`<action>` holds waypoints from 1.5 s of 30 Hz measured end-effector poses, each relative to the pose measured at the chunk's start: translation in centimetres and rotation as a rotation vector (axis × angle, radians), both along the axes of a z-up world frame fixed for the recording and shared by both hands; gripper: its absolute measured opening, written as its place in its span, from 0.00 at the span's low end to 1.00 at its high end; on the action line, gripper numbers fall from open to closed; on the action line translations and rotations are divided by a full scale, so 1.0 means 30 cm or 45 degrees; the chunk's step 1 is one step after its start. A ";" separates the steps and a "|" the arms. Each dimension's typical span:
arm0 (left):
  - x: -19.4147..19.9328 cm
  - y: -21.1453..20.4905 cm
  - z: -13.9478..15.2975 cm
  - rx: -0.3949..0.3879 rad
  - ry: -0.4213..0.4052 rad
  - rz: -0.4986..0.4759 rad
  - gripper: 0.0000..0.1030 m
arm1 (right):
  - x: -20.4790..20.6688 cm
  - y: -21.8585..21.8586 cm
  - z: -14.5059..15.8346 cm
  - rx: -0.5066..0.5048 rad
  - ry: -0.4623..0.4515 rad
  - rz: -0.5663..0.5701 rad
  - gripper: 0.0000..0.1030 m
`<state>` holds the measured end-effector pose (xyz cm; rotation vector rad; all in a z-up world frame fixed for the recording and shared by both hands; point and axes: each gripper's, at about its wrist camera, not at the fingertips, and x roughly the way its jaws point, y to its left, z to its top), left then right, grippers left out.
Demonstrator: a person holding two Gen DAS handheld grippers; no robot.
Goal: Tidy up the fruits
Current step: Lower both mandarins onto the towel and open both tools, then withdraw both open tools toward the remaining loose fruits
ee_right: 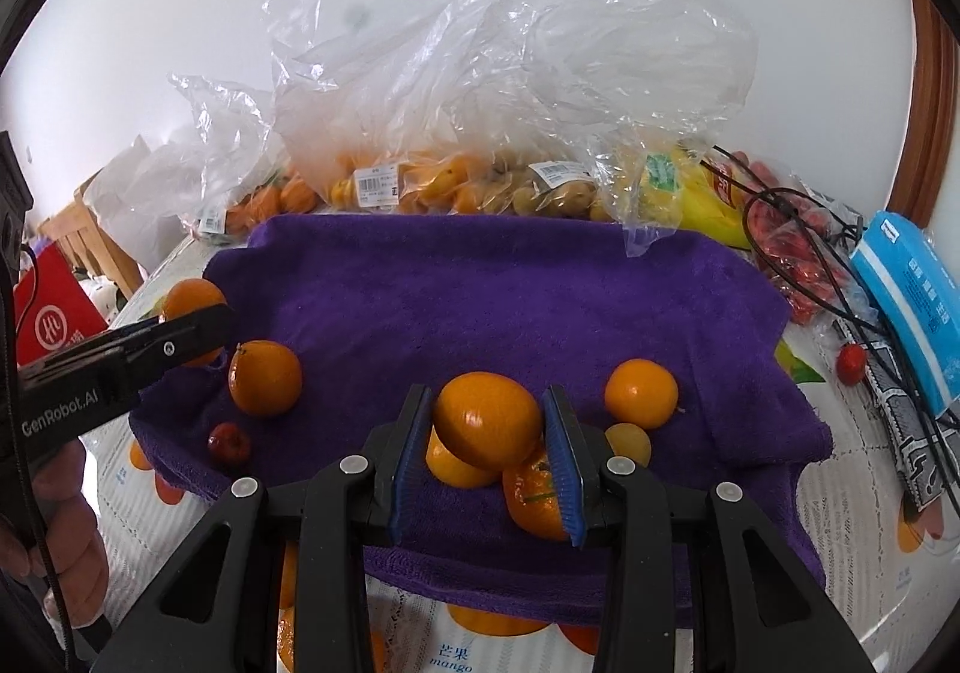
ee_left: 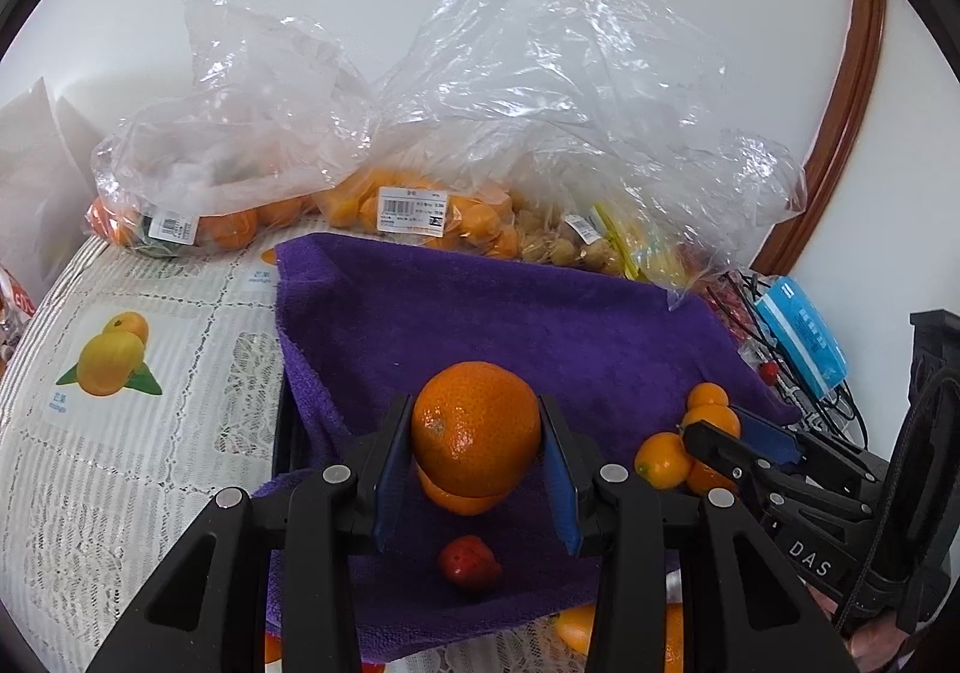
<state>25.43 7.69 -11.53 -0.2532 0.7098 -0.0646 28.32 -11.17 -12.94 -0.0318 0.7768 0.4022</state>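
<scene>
Left wrist: left claw [ee_left: 476, 433] grips orange [ee_left: 474, 427]; right claw [ee_right: 487, 427] grips kumquat [ee_right: 486, 416]. Strawberry [ee_left: 468, 562] on towel [ee_left: 510, 325], bags [ee_left: 540, 91] behind.

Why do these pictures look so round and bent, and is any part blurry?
Left wrist view: the fisheye lens bows the wooden door frame and blackens the corners; the held orange is sharp. Right wrist view: the same bulge, glare on the plastic bags, and a soft, slightly blurred tablecloth edge.

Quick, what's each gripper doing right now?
Left gripper: closed on an orange.
Right gripper: closed on a small orange citrus fruit.
</scene>
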 end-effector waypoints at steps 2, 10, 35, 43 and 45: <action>0.003 -0.006 -0.008 -0.012 0.019 -0.017 0.37 | 0.000 -0.006 0.003 0.003 0.003 -0.007 0.37; 0.013 -0.023 -0.026 -0.009 0.045 -0.041 0.37 | -0.007 -0.020 0.015 0.013 -0.016 -0.025 0.38; -0.026 0.016 0.051 0.028 -0.031 0.016 0.54 | -0.043 -0.024 0.045 0.019 -0.074 -0.040 0.38; -0.091 0.094 0.102 0.048 -0.034 0.083 0.56 | -0.085 -0.028 0.086 0.054 -0.071 -0.045 0.38; -0.127 0.116 0.108 0.062 -0.035 0.103 0.56 | -0.116 -0.028 0.094 0.071 -0.065 -0.025 0.38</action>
